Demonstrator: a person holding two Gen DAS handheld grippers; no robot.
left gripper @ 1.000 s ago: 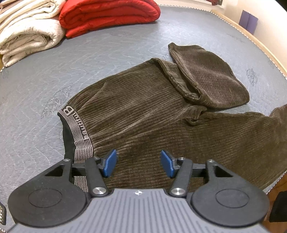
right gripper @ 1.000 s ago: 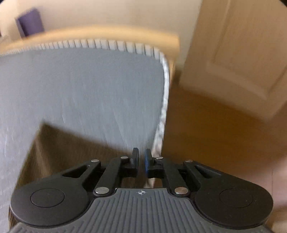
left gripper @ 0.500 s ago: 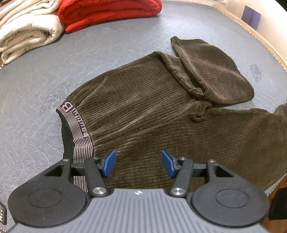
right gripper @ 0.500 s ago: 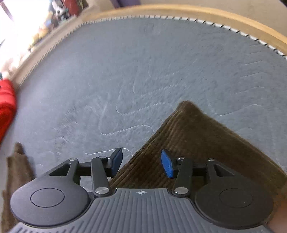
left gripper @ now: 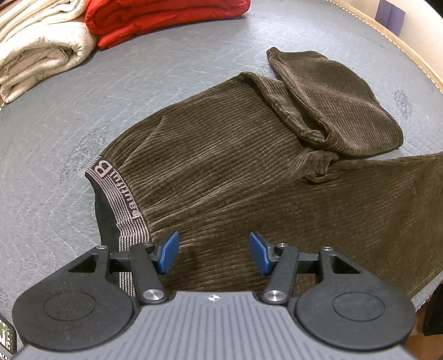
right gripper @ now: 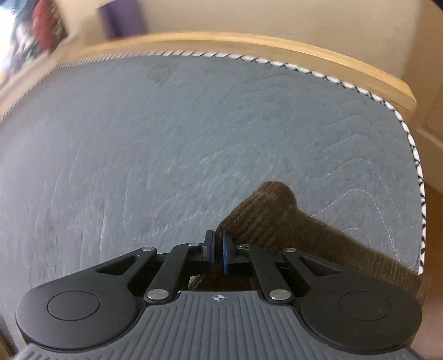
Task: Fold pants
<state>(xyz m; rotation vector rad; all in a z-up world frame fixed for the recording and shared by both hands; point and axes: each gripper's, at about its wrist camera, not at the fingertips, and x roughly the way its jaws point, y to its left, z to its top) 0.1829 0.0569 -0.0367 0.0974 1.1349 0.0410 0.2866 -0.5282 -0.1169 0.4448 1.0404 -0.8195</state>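
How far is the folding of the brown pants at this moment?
Hardly started. The pants lie spread out, one leg bunched. The right hand-held gripper is shut on a leg end; the left hand-held gripper hovers open. Every fold remains.

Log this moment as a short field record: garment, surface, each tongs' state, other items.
garment: brown corduroy pants, spread out, one leg folded back on itself
waistband: striped band with lettering, near left tongs
surface: grey quilted mat
left tongs: left tongs open, above the pants near the waistband
right tongs: right tongs shut on a pant leg edge
other items: red folded fabric, cream folded fabric at far edge
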